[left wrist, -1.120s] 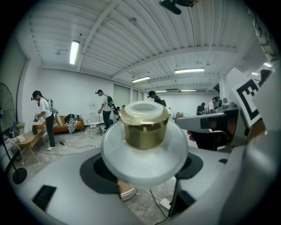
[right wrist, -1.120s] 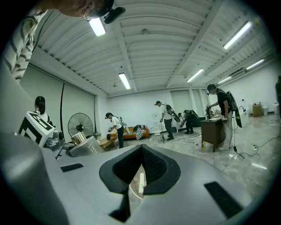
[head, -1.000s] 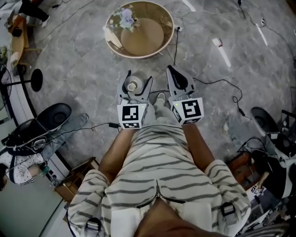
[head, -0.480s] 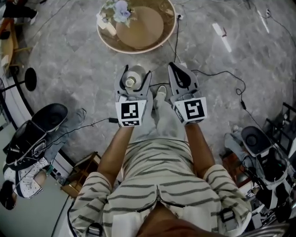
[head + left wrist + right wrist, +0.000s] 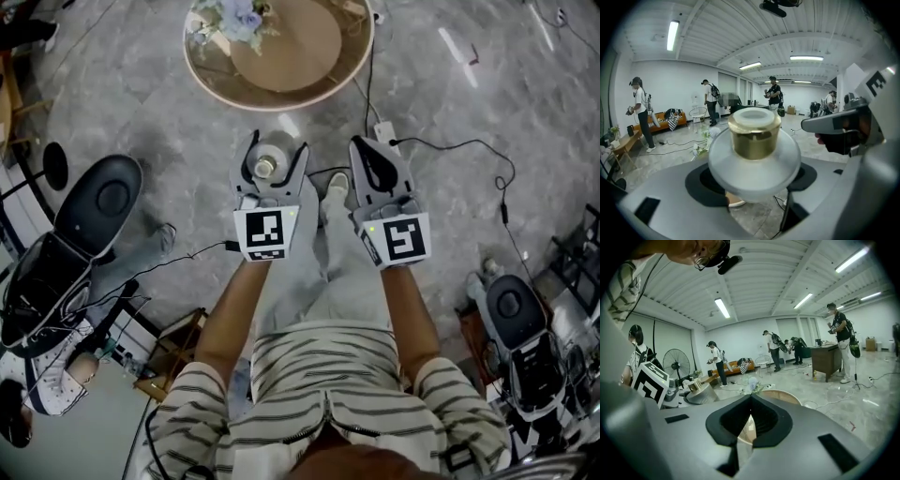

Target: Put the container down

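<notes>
While my left gripper (image 5: 276,148) clamps the frosted white round container with a gold neck (image 5: 268,166) at frame centre, my right gripper (image 5: 367,150) sits closed, empty.

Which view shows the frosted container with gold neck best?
The left gripper view: the container fills the frame between the jaws. The head view shows only its top; the right gripper view, a small glimpse.

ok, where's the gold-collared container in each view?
Head view: gold-collared container centre-left, between the jaws of the left gripper.
Left gripper view: dead centre, large, gripped.
Right gripper view: far left, small, at mid height.
Shared landmark: round wooden table with flowers, ahead in all three, mostly hidden behind the container in the left gripper view.
</notes>
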A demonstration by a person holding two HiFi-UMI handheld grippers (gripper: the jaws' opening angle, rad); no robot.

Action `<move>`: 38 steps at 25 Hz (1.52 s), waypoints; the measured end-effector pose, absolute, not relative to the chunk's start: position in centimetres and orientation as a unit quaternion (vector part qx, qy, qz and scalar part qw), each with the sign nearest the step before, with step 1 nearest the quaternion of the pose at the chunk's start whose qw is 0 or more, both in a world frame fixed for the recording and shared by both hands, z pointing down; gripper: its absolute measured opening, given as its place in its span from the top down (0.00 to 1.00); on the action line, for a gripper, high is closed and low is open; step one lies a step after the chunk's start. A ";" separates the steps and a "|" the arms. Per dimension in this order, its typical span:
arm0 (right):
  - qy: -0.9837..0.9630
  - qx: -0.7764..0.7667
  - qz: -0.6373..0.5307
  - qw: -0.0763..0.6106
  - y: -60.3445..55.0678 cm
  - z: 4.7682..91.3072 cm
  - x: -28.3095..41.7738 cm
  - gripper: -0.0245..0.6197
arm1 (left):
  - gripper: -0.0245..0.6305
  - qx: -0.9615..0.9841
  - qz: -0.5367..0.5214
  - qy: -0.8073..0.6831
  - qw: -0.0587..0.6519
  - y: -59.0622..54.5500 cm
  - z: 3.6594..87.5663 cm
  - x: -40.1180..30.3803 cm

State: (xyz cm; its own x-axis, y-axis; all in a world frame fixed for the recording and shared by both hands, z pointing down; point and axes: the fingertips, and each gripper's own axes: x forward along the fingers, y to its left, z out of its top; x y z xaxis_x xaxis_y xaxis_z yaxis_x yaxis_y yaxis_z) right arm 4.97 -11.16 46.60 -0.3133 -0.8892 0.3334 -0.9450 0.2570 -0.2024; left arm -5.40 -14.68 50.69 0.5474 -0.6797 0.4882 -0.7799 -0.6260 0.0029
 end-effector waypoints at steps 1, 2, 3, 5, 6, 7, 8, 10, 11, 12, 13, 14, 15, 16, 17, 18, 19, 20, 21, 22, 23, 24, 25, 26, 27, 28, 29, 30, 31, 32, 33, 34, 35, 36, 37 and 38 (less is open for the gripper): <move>-0.788 0.581 0.188 0.077 -11.4 47.5 5.0 0.95 | 0.46 0.871 0.230 -0.418 0.113 -15.1 51.8 -5.4; -0.788 0.581 0.190 0.078 -11.6 48.3 5.1 0.95 | 0.46 0.870 0.233 -0.418 0.116 -15.5 52.9 -5.4; -0.787 0.581 0.191 0.080 -11.9 49.2 5.1 0.95 | 0.46 0.869 0.235 -0.419 0.119 -15.9 53.9 -5.3; -0.785 0.583 0.194 0.085 -12.3 50.8 5.2 0.95 | 0.46 0.868 0.238 -0.418 0.126 -16.6 56.0 -5.2; -0.783 0.584 0.196 0.086 -12.4 51.4 5.2 0.95 | 0.46 0.868 0.238 -0.416 0.127 -16.9 56.9 -5.2; -0.781 0.586 0.198 0.085 -12.5 52.0 5.1 0.95 | 0.46 0.869 0.239 -0.415 0.127 -17.3 57.8 -5.2; -0.780 0.587 0.200 0.084 -12.5 52.5 5.0 0.95 | 0.46 0.869 0.238 -0.414 0.128 -17.6 58.6 -5.2; -0.778 0.589 0.203 0.080 -12.6 53.3 4.8 0.95 | 0.46 0.869 0.235 -0.415 0.134 -18.3 60.0 -5.3; -0.778 0.589 0.204 0.080 -12.8 53.7 4.7 0.95 | 0.46 0.867 0.233 -0.417 0.139 -18.7 60.7 -5.4; -0.776 0.590 0.206 0.079 -13.0 54.1 4.6 0.95 | 0.46 0.866 0.231 -0.420 0.146 -19.2 61.3 -5.5; -0.775 0.591 0.207 0.080 -13.2 54.6 4.5 0.95 | 0.46 0.863 0.230 -0.423 0.152 -19.8 62.0 -5.7; -0.775 0.591 0.207 0.083 -13.3 55.0 4.4 0.95 | 0.46 0.861 0.229 -0.426 0.155 -20.3 62.6 -5.7; -0.775 0.591 0.207 0.086 -13.4 55.4 4.4 0.95 | 0.46 0.859 0.230 -0.429 0.157 -20.8 63.3 -5.8; -0.774 0.592 0.208 0.087 -13.6 55.8 4.3 0.95 | 0.46 0.858 0.231 -0.431 0.158 -21.2 63.9 -5.9; -0.773 0.593 0.210 0.086 -13.6 56.2 4.3 0.95 | 0.46 0.856 0.233 -0.433 0.159 -21.6 64.7 -5.9; -0.772 0.592 0.212 0.087 -13.6 56.7 4.3 0.95 | 0.46 0.855 0.235 -0.435 0.160 -22.0 65.4 -6.0; -0.773 0.591 0.213 0.090 -13.6 57.2 4.3 0.95 | 0.46 0.853 0.238 -0.435 0.162 -22.4 66.2 -6.0; -0.772 0.591 0.214 0.092 -13.6 57.6 4.4 0.95 | 0.46 0.852 0.241 -0.435 0.164 -22.7 66.9 -5.9; -0.772 0.591 0.214 0.094 -13.8 58.0 4.5 0.95 | 0.46 0.852 0.242 -0.435 0.165 -23.2 67.7 -5.9; -0.772 0.592 0.213 0.095 -14.0 58.5 4.5 0.95 | 0.46 0.851 0.242 -0.435 0.164 -23.7 68.4 -5.9; -0.772 0.592 0.213 0.097 -14.2 58.9 4.5 0.95 | 0.46 0.852 0.242 -0.436 0.162 -24.2 69.1 -5.9; -0.771 0.591 0.214 0.099 -14.4 59.4 4.5 0.95 | 0.46 0.852 0.243 -0.435 0.161 -24.6 69.8 -5.9; -0.771 0.591 0.215 0.102 -14.4 59.8 4.4 0.95 | 0.46 0.852 0.246 -0.434 0.160 -24.9 70.6 -6.0; -0.770 0.591 0.217 0.104 -14.5 60.3 4.4 0.95 | 0.46 0.852 0.249 -0.433 0.159 -25.2 71.4 -5.9; -0.770 0.590 0.218 0.106 -14.6 60.7 4.3 0.95 | 0.46 0.852 0.253 -0.431 0.159 -25.5 72.2 -5.9; -0.769 0.590 0.219 0.107 -14.7 61.0 4.3 0.95 | 0.46 0.851 0.255 -0.430 0.158 -25.8 72.9 -5.9; -0.769 0.591 0.219 0.107 -14.8 61.3 4.2 0.95 | 0.46 0.851 0.258 -0.429 0.157 -26.1 73.5 -5.8; -0.769 0.591 0.220 0.107 -14.9 61.5 4.1 0.95 | 0.46 0.851 0.261 -0.428 0.156 -26.4 74.1 -5.8; -0.768 0.591 0.221 0.107 -14.9 61.8 4.0 0.95 | 0.46 0.851 0.263 -0.428 0.156 -26.6 74.6 -5.8; -0.767 0.592 0.222 0.107 -15.0 62.0 3.8 0.95 | 0.46 0.850 0.266 -0.427 0.155 -26.8 75.2 -5.7; -0.767 0.592 0.224 0.108 -15.0 62.3 3.7 0.95 | 0.46 0.850 0.269 -0.426 0.155 -27.0 75.8 -5.7; -0.766 0.592 0.226 0.109 -15.0 62.6 3.6 0.95 | 0.46 0.850 0.272 -0.425 0.154 -27.3 76.5 -5.7; -0.766 0.591 0.228 0.109 -15.1 63.0 3.4 0.95 | 0.46 0.849 0.275 -0.424 0.153 -27.5 77.2 -5.6; -0.766 0.590 0.230 0.109 -15.1 63.2 3.3 0.95 | 0.46 0.849 0.277 -0.424 0.154 -27.8 77.8 -5.5; -0.766 0.589 0.231 0.110 -15.1 63.3 3.2 0.95 | 0.46 0.847 0.279 -0.424 0.156 -28.1 78.3 -5.5; -0.766 0.589 0.232 0.111 -15.1 63.5 3.1 0.95 | 0.46 0.846 0.282 -0.424 0.157 -28.3 78.8 -5.4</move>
